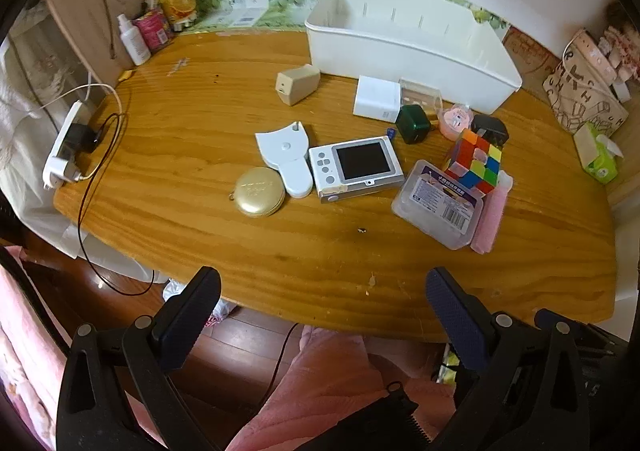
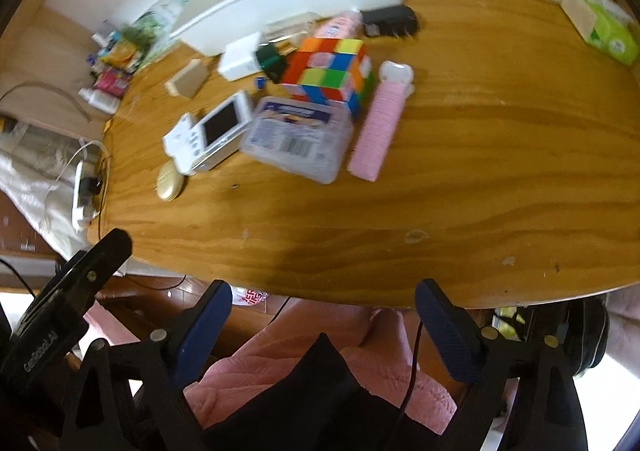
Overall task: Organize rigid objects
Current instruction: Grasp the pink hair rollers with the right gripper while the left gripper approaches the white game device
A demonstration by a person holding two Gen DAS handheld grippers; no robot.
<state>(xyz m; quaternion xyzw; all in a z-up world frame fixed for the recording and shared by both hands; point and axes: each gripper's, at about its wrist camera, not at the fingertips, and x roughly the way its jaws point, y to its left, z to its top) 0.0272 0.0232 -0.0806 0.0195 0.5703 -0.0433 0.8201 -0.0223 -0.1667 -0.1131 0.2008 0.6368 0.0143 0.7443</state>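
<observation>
A white bin (image 1: pixel 416 47) stands at the back of the wooden table (image 1: pixel 200 123). In front of it lie a white handheld console (image 1: pixel 356 167), a gold round case (image 1: pixel 258 191), a white flat gadget (image 1: pixel 286 155), a beige block (image 1: pixel 298 83), a white box (image 1: pixel 376 97), a green cube (image 1: pixel 412 123), a colour puzzle cube (image 1: pixel 478 161), a clear plastic case (image 1: pixel 440 203) and a pink bar (image 1: pixel 492 215). My left gripper (image 1: pixel 324 291) is open and empty, short of the table's near edge. My right gripper (image 2: pixel 324 303) is open and empty, also at the near edge.
A power strip (image 1: pixel 64 143) with cables hangs at the table's left end. Bottles and packets (image 1: pixel 156 27) crowd the back left corner. A green tissue box (image 1: pixel 598 155) and a patterned bag (image 1: pixel 584 91) sit at the right. Pink clothing (image 1: pixel 340 379) is below.
</observation>
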